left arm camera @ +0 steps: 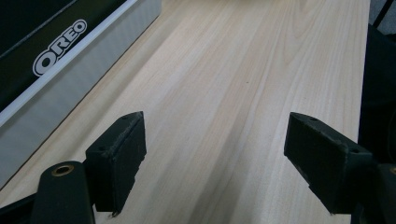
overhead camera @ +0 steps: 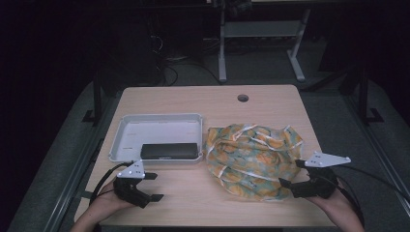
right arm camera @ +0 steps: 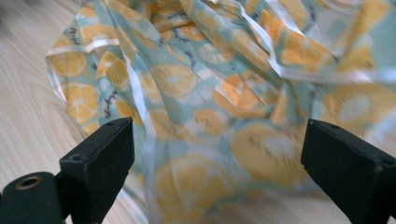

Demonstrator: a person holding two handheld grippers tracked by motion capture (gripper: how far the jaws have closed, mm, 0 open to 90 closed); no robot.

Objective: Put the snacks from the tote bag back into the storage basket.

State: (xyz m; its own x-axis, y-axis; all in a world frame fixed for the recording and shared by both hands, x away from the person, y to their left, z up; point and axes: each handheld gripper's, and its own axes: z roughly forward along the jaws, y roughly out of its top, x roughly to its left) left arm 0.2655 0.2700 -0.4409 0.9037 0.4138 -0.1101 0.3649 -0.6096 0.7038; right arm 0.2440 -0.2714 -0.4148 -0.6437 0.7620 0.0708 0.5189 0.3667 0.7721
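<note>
A crumpled bag printed with orange slices (overhead camera: pixel 251 157) lies on the right half of the wooden table (overhead camera: pixel 193 104). My right gripper (overhead camera: pixel 291 173) is open at the bag's near right edge; in the right gripper view the bag (right arm camera: pixel 219 107) lies between and beyond its spread jaws. A black Oreo box (overhead camera: pixel 169 151) rests in a white tray (overhead camera: pixel 128 126) at the left. My left gripper (overhead camera: pixel 153 186) hovers open over bare wood just in front of the tray, holding nothing. The left gripper view has the Oreo box (left arm camera: pixel 42 42) and the tray wall (left arm camera: pixel 70 88) at its left.
A round cable hole (overhead camera: pixel 242 98) sits near the table's far edge. Bare wood stretches along the front edge between my two grippers. Behind the table stand desk legs (overhead camera: pixel 222 53) and cables on a dark floor.
</note>
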